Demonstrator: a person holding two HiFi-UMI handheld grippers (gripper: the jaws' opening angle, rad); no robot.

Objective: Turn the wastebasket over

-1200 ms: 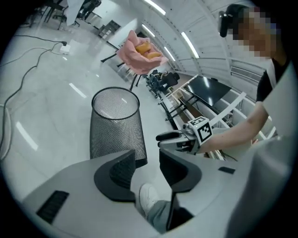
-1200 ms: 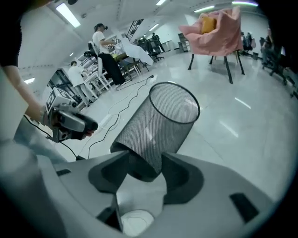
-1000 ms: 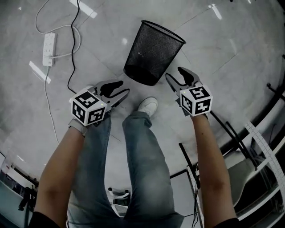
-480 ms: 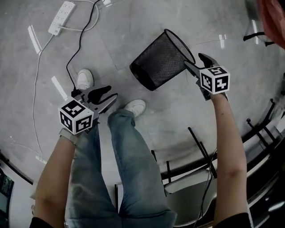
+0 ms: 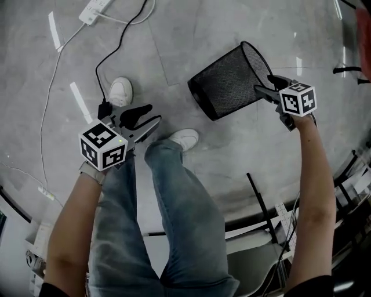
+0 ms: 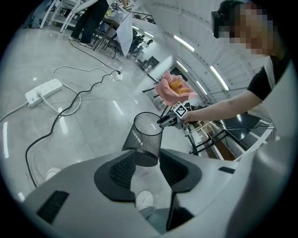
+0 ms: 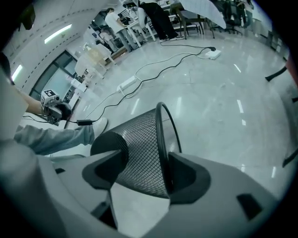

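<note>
A black wire-mesh wastebasket (image 5: 229,81) stands mouth up on the grey floor, seen too in the left gripper view (image 6: 144,139) and close up in the right gripper view (image 7: 139,148). My right gripper (image 5: 265,84) is at its top rim. Its jaws straddle the rim and the mesh wall (image 7: 144,160), standing wide apart, and neither pad visibly presses on the wall. My left gripper (image 5: 152,115) hangs over the person's knee, well short of the basket, jaws apart with nothing between them (image 6: 146,160).
A white power strip (image 5: 95,7) and a black cable (image 5: 104,64) lie on the floor at the upper left. The person's shoes (image 5: 120,91) (image 5: 185,139) stand close to the basket. Black metal furniture legs (image 5: 261,203) fill the lower right. People and tables (image 7: 153,18) stand far off.
My right gripper has come down onto the basket's rim and its jaws have spread wider. The left gripper has drifted away from the basket toward the person's leg.
</note>
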